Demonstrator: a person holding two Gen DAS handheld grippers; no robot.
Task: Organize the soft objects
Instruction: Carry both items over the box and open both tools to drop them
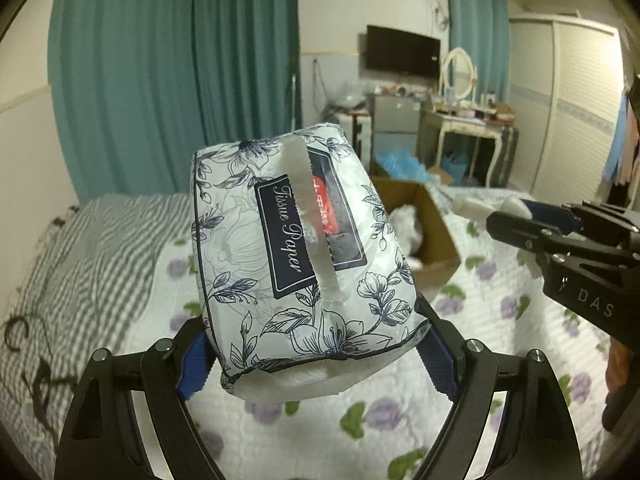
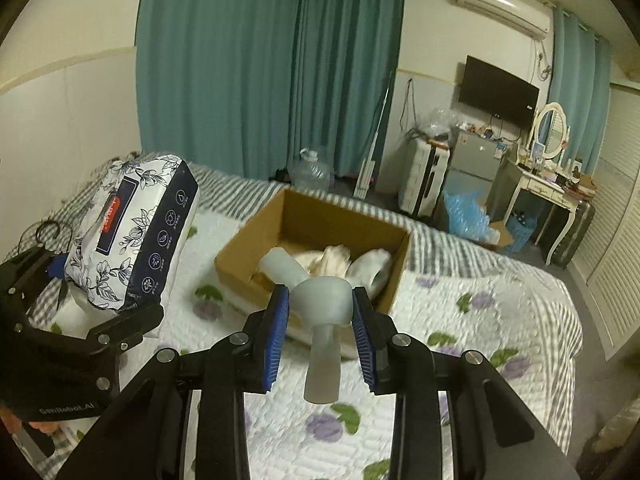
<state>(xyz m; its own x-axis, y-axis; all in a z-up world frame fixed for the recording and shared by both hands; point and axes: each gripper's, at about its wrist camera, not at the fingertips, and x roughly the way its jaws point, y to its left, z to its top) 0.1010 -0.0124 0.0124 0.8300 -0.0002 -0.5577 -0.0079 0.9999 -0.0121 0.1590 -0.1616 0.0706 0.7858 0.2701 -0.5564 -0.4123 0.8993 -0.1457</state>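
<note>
My left gripper (image 1: 316,356) is shut on a floral tissue paper pack (image 1: 296,248) and holds it above the bed; the pack also shows at the left of the right wrist view (image 2: 136,236). My right gripper (image 2: 320,308) is shut on a pale translucent soft object with tube-like ends (image 2: 322,312), held above the bed just in front of an open cardboard box (image 2: 320,216). White soft items (image 2: 340,260) lie inside the box. In the left wrist view the right gripper (image 1: 532,216) enters from the right, beside the box (image 1: 432,224).
The bed has a floral quilt (image 2: 460,312) and a grey striped blanket (image 1: 80,240). A black hanger (image 1: 24,340) lies at the left. Teal curtains (image 2: 260,60), a fridge (image 2: 476,160), a dressing table (image 2: 552,188) and blue bags (image 2: 468,212) stand beyond.
</note>
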